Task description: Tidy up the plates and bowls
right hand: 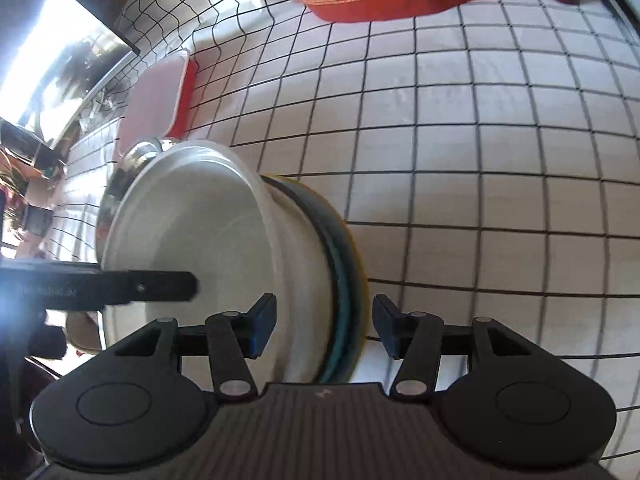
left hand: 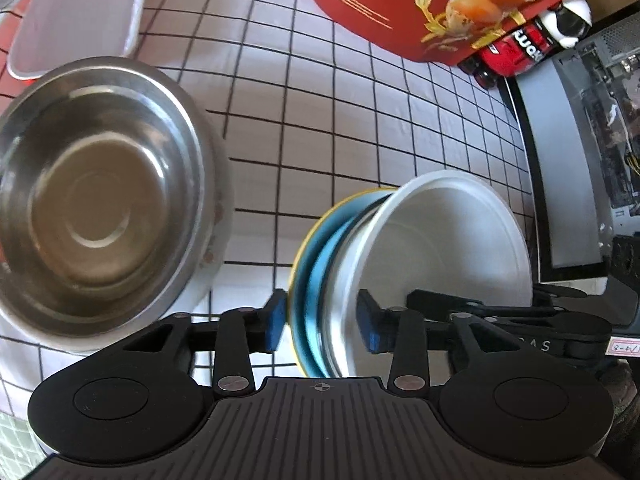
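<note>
A white bowl sits in a blue plate with a yellow rim, close over the checked cloth. My left gripper is open and straddles their edge: one blue pad stands just outside the plate rim, the other inside the bowl. From the opposite side my right gripper is also open around the same bowl and plate, with a gap beside the yellow rim. Each view shows a black finger of the other gripper reaching into the bowl. A steel bowl stands upright to the left.
A pink-white rectangular container lies beyond the steel bowl. At the far side of the white checked tablecloth are a red gift box and a red toy car. A dark screen borders the table's right edge.
</note>
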A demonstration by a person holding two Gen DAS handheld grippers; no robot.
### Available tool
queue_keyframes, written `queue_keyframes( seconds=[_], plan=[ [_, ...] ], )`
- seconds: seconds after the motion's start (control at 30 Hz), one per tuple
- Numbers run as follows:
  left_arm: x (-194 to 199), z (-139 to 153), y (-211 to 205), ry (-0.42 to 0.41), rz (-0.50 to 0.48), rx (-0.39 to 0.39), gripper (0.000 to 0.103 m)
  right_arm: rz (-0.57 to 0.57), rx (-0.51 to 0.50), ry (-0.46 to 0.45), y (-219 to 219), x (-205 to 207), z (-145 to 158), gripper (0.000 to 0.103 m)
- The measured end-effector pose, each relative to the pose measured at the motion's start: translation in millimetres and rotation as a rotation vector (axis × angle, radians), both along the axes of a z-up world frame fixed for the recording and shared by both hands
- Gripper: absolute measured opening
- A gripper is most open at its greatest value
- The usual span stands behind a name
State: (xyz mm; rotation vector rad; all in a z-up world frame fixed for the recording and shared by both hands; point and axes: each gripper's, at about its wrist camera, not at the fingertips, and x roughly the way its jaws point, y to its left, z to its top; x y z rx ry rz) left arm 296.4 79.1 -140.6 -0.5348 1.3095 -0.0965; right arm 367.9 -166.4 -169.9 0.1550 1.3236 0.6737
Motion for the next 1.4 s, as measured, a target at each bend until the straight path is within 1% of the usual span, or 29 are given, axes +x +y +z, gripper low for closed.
queue_keyframes(
  seconds=[0.07,0.1,0.17,0.2,0.27,0.4,0.53,0.6,0.7,0.8,0.9,1.0,1.13,1.3,1.4],
  plan=[
    [1,0,-2,0.002,-0.005,-0.022,0.061,0.003,0.017,0.025,4,2,-2,0.057],
    [2,0,-3,0.001,-0.009,-0.031,0.064,0.002,0.018,0.03,6,3,-3,0.06],
    [4,-1,-6,-0.002,-0.018,-0.047,0.076,0.002,0.011,0.029,11,4,-4,0.062],
    [4,-1,-8,-0.003,-0.023,-0.05,0.078,0.001,0.008,0.029,12,4,-5,0.064],
    [5,-1,-11,-0.005,-0.031,-0.036,0.077,-0.004,0.008,0.034,14,5,-7,0.065],
    [6,-3,-12,-0.007,-0.035,-0.033,0.077,-0.02,0.014,0.061,12,9,-12,0.065],
    [9,-8,-13,0.008,-0.036,-0.038,0.074,-0.003,-0.002,0.049,14,8,-13,0.064],
    [10,-9,-15,0.02,-0.047,-0.027,0.073,0.011,0.001,0.057,17,6,-13,0.062],
    [14,-10,-13,0.049,-0.06,-0.04,0.072,0.016,-0.019,0.047,20,5,-12,0.063],
    [17,-12,-11,0.076,-0.044,-0.052,0.071,0.021,-0.029,0.045,21,4,-11,0.063],
    [17,-12,-12,0.078,-0.052,-0.054,0.071,0.036,-0.034,0.035,21,3,-10,0.063],
    [16,-13,-9,0.083,-0.059,-0.069,0.068,0.04,-0.036,-0.004,17,0,-1,0.063],
    [10,-9,-1,0.062,-0.05,-0.099,0.067,0.03,-0.049,-0.054,11,-2,12,0.063],
    [-5,13,13,0.008,-0.032,-0.103,0.064,-0.013,-0.068,-0.118,3,-7,29,0.063],
    [-13,30,23,-0.036,-0.011,-0.109,0.055,-0.036,-0.057,-0.153,-3,-11,43,0.063]
  ],
)
